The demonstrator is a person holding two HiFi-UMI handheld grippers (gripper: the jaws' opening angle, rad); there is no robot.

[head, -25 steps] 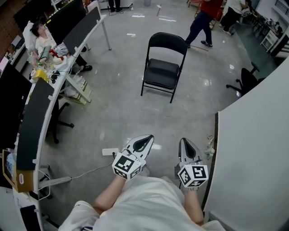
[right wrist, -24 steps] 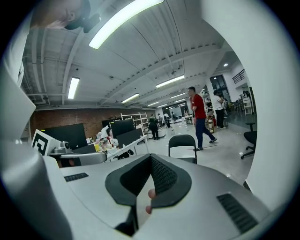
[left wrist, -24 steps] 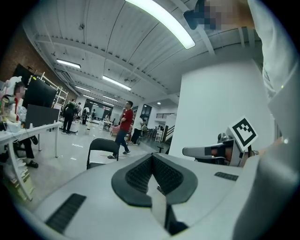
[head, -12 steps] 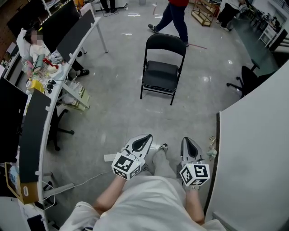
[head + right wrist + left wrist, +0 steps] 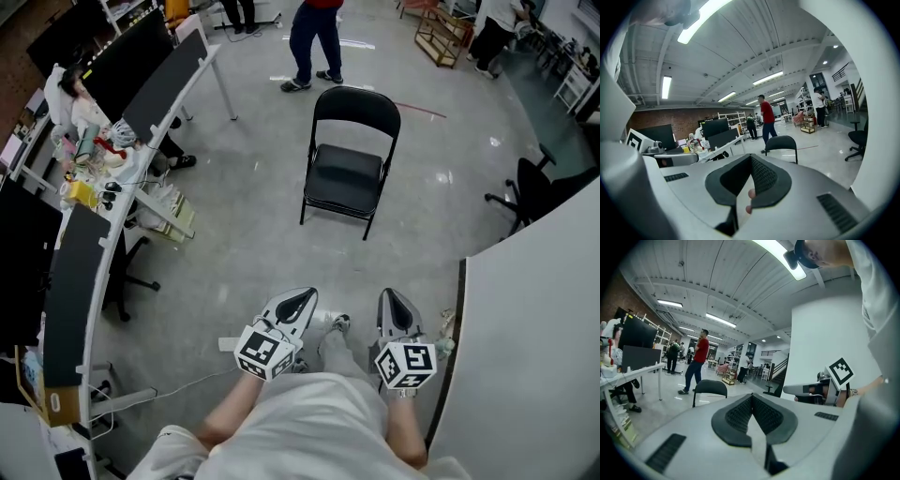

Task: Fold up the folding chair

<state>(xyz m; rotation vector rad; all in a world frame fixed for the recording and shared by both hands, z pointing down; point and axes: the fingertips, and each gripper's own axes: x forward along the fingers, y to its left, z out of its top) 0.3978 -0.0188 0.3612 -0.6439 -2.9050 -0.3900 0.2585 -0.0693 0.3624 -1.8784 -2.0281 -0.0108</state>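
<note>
While I held both grippers low in front of my body, neither had anything in it. The left gripper (image 5: pixel 302 298) had its ribbed pads pressed together tip to tip, and the right gripper (image 5: pixel 391 298) was closed the same way. Each gripper view showed only empty room beyond the jaws.

Location of the work item: the folding chair (image 5: pixel 347 159) stood fully opened on the grey floor (image 5: pixel 253 234), well ahead of both grippers and touching neither. Its seat front faced me and its backrest was on the far side. A desk (image 5: pixel 141 122) ran along the left, a white partition (image 5: pixel 534 337) rose at the right, and a person in a red top (image 5: pixel 766 117) stood just beyond the chair.

Handling assessment (judgement only):
- Frame: black painted tube, probably steel. I expected it to be rigid and moderately heavy, not fragile.
- Surface: smooth paint, likely slippery under narrow pads, so a grip needs to close squarely around the tube.
- Seat: padded and slightly yielding, which makes it a poor clamping point at its centre.
- Recommended holds: one gripper on the top rail of the backrest, the other under the front edge of the seat — lifting that edge should swing the seat up against the back.
- Hazard: the side hinges may pinch, and an unsteadied chair may tip or slide.
</note>
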